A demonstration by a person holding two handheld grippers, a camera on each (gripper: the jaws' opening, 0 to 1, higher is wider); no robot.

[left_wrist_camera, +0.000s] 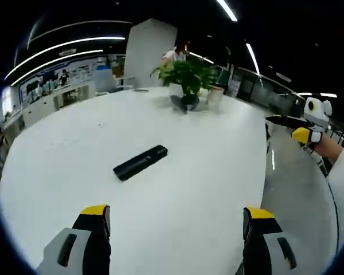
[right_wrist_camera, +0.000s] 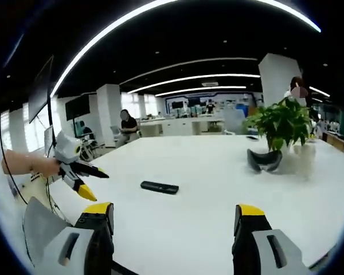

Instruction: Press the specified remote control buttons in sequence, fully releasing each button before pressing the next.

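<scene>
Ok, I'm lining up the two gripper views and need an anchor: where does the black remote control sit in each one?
Left gripper view: the remote control lies diagonally on the white table, left of centre, ahead of the open jaws.
Right gripper view: the remote control lies nearly level, left of centre, near the table's edge.
Shared landmark: the potted plant, beyond the remote in both views.

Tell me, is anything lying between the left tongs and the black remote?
No. In the left gripper view, just bare white table lies between the open left tongs and the remote.
</scene>
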